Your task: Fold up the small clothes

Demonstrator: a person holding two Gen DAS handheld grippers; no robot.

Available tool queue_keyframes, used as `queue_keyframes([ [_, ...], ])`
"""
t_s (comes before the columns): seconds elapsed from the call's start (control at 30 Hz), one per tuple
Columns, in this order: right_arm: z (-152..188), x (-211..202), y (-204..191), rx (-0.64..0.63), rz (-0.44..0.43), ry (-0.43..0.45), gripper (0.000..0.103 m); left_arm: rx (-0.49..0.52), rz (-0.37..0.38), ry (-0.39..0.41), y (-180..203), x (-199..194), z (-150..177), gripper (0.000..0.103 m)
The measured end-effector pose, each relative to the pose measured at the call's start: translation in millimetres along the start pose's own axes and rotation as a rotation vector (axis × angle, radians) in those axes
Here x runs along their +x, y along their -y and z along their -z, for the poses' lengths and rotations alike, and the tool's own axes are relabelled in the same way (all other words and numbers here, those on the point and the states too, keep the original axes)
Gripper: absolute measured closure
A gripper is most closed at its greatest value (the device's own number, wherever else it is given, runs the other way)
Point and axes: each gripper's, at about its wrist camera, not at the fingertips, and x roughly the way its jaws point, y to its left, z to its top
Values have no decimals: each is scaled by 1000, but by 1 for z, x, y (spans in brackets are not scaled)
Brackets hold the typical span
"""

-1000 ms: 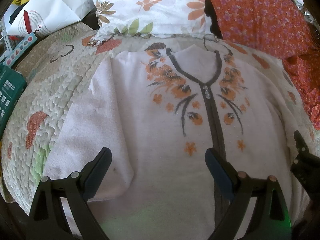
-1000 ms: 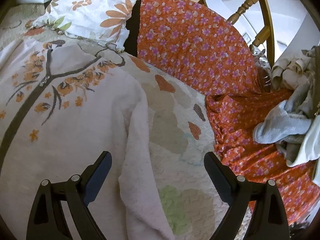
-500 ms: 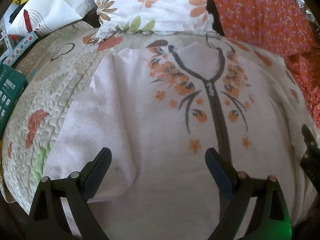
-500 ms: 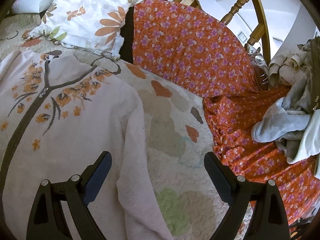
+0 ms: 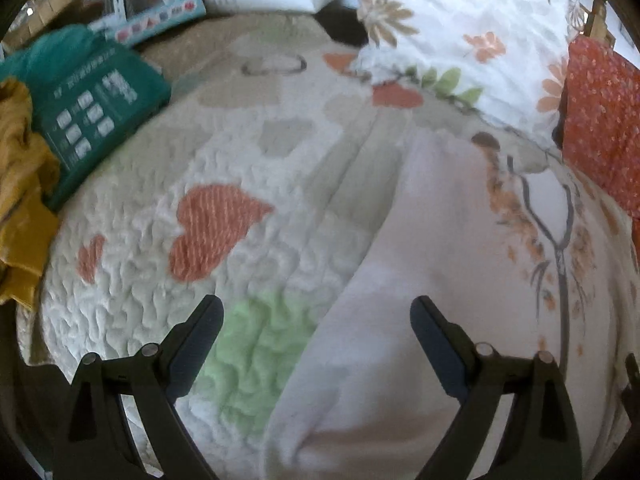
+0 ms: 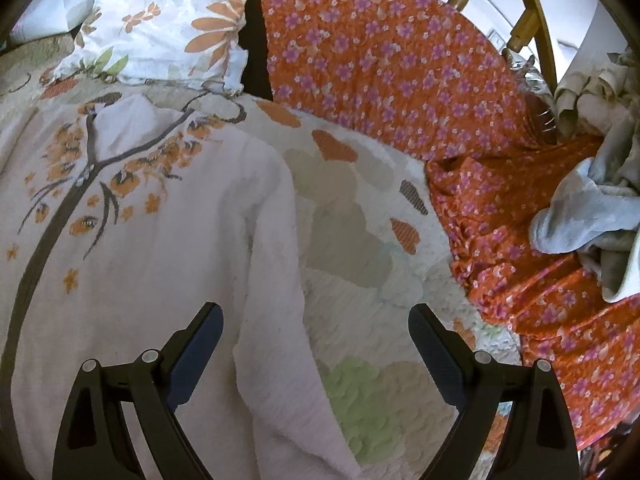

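A small white top (image 5: 452, 264) with orange flowers and a dark zip line lies flat on the quilted bed cover (image 5: 224, 216). My left gripper (image 5: 316, 340) is open and empty, just above the top's left sleeve edge (image 5: 320, 380). In the right wrist view the same top (image 6: 152, 248) fills the left half. My right gripper (image 6: 314, 344) is open and empty over its right sleeve (image 6: 280, 320), which runs down between the fingers.
A floral pillow (image 5: 472, 40) and an orange flowered cloth (image 6: 400, 72) lie at the head of the bed. A green box (image 5: 92, 120) and yellow cloth (image 5: 20, 184) sit at the left. Grey and beige clothes (image 6: 592, 208) are piled at the right, by a wooden chair back (image 6: 532, 20).
My left gripper has swung left, from over the top's chest to its left sleeve edge. My right gripper has barely moved, staying over the right sleeve.
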Motion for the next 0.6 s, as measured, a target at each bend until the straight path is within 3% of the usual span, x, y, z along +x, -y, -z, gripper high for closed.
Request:
queue_keyframes([
  [0.1,4,2,-3,-11,-3,-10,7,-8,84,-60,-12,3,12,9],
  [0.23,8,6,-8,-28,-4,-22,7,-3,216,-81,-16,-15,24,9],
  [0.33,10,10,-12,-46,4,-30,7,111,265,-56,1,-29,38,9],
  [0.43,12,14,-16,-59,2,-43,7,238,240,-52,19,-29,53,9],
  [0.47,12,15,-16,-61,1,-46,7,275,208,-56,24,-25,58,16],
  [0.5,12,16,-18,-63,1,-49,7,298,173,-68,27,-21,61,47],
  [0.53,12,17,-18,-64,0,-51,7,312,144,-106,28,-12,63,68],
  [0.6,13,19,-21,-70,-9,-58,7,247,145,-111,16,-12,55,92],
])
